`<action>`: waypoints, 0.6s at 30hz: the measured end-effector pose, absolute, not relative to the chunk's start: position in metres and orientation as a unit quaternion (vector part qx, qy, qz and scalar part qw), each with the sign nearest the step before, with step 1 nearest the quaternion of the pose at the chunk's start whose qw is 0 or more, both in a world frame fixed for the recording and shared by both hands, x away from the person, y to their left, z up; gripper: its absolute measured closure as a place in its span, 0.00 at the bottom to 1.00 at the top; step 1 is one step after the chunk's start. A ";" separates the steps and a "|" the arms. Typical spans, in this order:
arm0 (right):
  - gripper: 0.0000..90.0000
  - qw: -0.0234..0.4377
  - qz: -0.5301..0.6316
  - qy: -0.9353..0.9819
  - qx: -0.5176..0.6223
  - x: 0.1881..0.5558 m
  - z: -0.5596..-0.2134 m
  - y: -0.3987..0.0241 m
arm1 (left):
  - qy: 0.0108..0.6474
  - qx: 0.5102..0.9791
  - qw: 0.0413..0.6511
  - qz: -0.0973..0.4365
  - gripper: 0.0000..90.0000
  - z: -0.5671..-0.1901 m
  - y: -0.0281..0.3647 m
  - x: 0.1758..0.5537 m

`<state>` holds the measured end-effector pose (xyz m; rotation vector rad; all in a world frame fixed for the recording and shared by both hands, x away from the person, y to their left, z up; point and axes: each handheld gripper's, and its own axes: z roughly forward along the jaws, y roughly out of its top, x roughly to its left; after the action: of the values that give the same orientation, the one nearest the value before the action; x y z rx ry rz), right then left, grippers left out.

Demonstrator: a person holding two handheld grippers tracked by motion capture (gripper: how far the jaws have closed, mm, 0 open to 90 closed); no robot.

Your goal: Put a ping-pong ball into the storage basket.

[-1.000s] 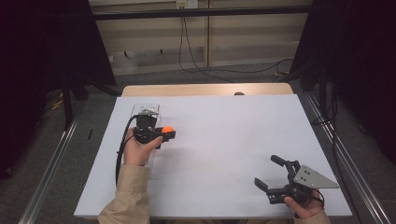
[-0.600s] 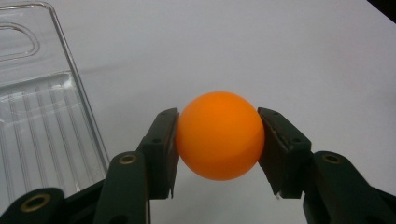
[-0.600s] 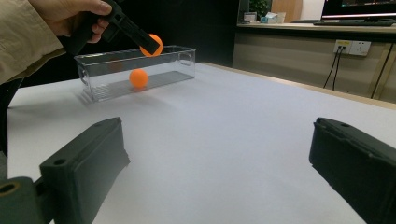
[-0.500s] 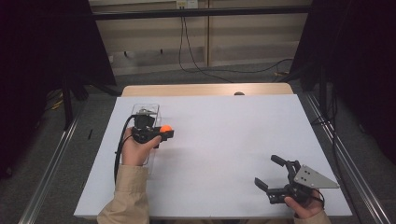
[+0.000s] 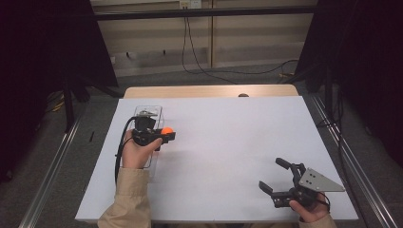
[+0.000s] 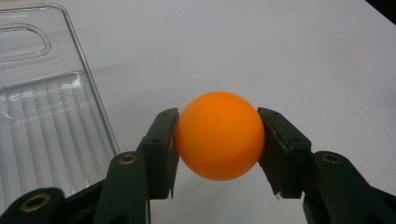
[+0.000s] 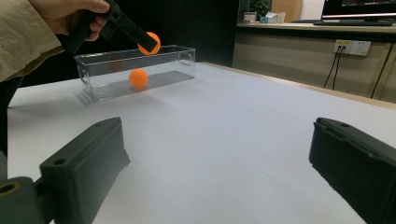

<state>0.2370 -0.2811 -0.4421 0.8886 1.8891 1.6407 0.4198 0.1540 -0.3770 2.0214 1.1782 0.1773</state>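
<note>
From my station I look down on a white table (image 5: 228, 156) in a dim room, with a pale wall and trailing cables behind it and dark curtains at either side.

On the left part of the table stands a clear plastic bin (image 5: 148, 114), long and narrow, open at the top, with a ribbed floor that I can see in the left gripper view (image 6: 42, 135). From the right gripper view, the bin (image 7: 135, 70) holds one orange ball (image 7: 138, 77) lying on its floor, toward the end nearer the person's sleeve. I cannot make out anything else inside it.

My left gripper (image 5: 164, 134) is closed on a second orange ball (image 6: 219, 135); both black pads press against its sides, and it sits squarely between them. From above, that held ball (image 5: 166, 130) hangs just beside the bin's right wall, over bare table rather than over the opening. In the right gripper view it shows at the level of the bin's top rim (image 7: 150, 43), clear of the surface.

My right gripper (image 5: 278, 176) rests low at the near right corner of the table, well apart from the bin, its jaws spread wide with nothing between them.
</note>
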 end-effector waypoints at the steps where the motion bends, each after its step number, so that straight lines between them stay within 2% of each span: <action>1: 0.03 0.241 0.600 0.690 0.325 0.237 -0.442 -0.281 | 0.463 0.794 0.388 0.070 0.57 -0.377 0.155 0.420; 18: 0.03 0.242 0.599 0.690 0.326 0.237 -0.442 -0.281 | 0.469 0.789 0.390 0.073 0.57 -0.374 0.161 0.419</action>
<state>0.2372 -0.2812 -0.4421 0.8912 1.8866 1.6392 0.4189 0.1613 -0.3737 2.0066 1.1915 0.1868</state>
